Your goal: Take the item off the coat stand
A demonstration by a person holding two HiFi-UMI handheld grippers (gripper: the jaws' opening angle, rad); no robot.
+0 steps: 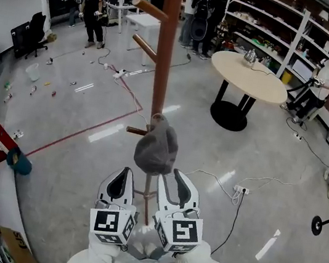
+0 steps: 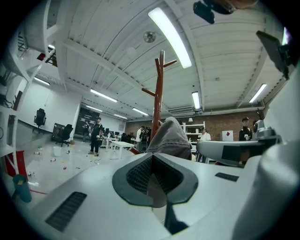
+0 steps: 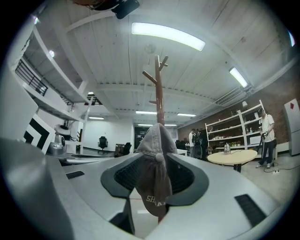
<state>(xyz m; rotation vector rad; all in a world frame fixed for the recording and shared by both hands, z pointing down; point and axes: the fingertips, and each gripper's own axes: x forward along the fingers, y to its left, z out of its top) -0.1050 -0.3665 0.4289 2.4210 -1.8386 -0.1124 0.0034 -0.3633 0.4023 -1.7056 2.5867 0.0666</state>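
Grey fabric baseball cap (image 1: 156,148) hangs low on the brown wooden coat stand (image 1: 164,53), over a shiny grey concrete floor (image 1: 260,156) marked with red tape lines (image 1: 83,135). It's a big open room with white shelving (image 1: 276,21) along a brick wall and a few people standing about. The right claw (image 1: 175,173) is partway open with the cap's lower edge dangling between its jaws, pads not squeezing it. The left claw (image 1: 124,172) sits just beside and below the cap, jaws pinched together on nothing.
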